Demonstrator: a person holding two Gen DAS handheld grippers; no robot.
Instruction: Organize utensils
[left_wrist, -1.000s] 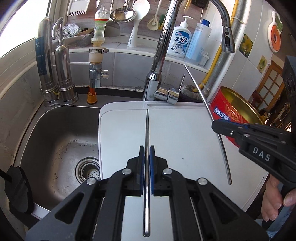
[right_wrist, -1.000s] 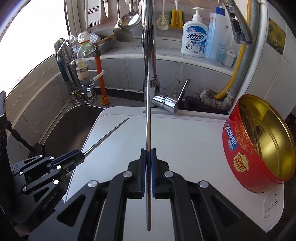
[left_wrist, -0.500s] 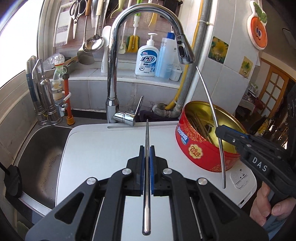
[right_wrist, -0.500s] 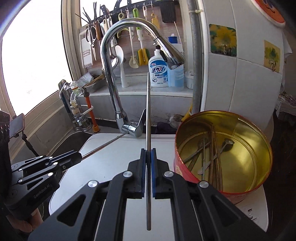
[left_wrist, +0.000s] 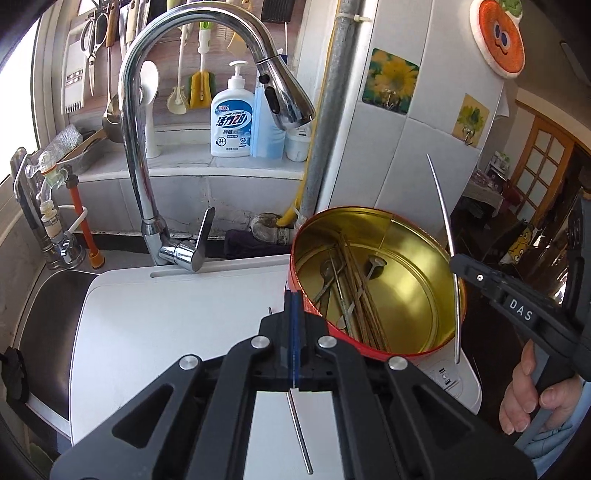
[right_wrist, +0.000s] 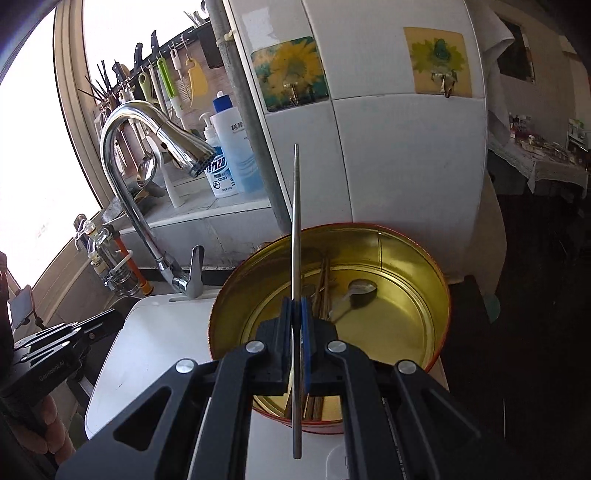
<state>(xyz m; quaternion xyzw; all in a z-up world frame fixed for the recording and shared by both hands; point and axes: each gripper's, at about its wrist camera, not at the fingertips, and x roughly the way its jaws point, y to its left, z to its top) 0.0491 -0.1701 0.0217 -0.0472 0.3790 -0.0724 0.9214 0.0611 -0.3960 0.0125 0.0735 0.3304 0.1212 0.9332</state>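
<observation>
Now swung further right than half a second ago: red tin (left_wrist: 373, 347) nearer, directly under right gripper (right_wrist: 295, 314), clamped on a metal chopstick (right_wrist: 295, 221). Left gripper (left_wrist: 294, 306) pinching its own chopstick (left_wrist: 299, 435) beside the tin rim (tip hidden). Faucet (left_wrist: 147, 147) behind. Spoons (right_wrist: 360, 290) clearer from right view.

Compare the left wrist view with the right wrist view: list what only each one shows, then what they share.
Only the left wrist view: the right gripper seen from outside, the right hand holding it, the orange face decoration, and the left chopstick. Only the right wrist view: the left gripper seen from outside and a cloth-covered table. Both: the red tin with utensils inside, the faucet, the soap bottle, and the right chopstick.
</observation>
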